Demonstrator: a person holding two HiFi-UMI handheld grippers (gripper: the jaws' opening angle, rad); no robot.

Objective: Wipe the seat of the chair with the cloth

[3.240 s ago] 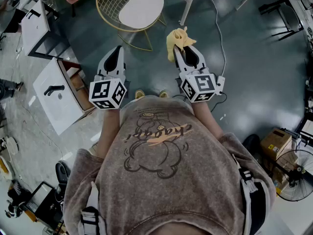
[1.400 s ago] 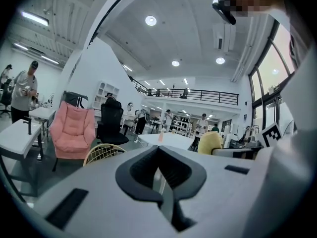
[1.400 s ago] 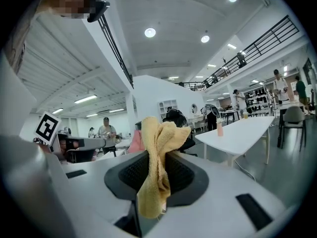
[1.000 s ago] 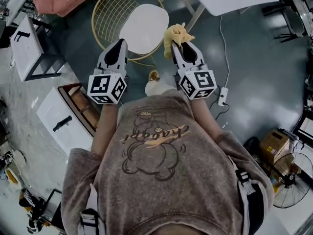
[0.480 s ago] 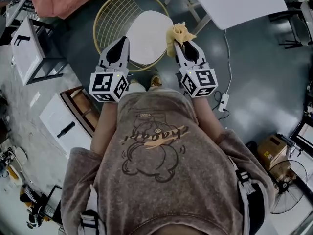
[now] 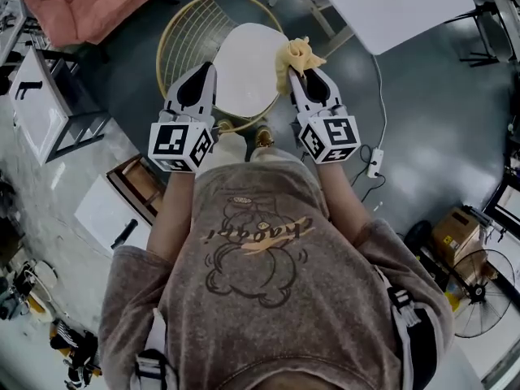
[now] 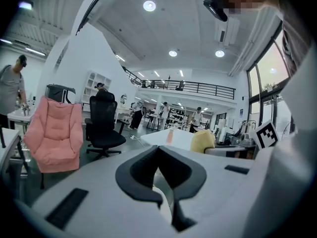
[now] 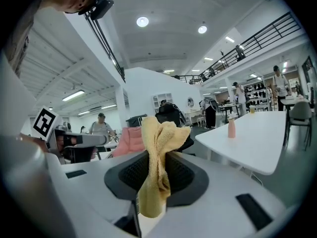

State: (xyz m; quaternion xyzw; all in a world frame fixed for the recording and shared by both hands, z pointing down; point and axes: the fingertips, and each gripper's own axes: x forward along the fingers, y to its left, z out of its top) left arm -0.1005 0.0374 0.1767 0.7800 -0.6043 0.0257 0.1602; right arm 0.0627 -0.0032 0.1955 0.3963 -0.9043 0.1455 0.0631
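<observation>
Right tongs (image 6: 302,75) clamped on cloth (image 6: 297,55); left tongs (image 6: 199,75) closed, empty. Chair seat (image 6: 244,63) between them. Risk: bunched cloth slips from pinch, bare tips scrape seat.

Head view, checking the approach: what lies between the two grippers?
The chair's white seat lies between the left gripper and the right gripper, shown in the head view.

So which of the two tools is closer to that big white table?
Right. The right tool, holding the yellow cloth, is near the white table; the left tool is farther, across the chair seat.
</observation>
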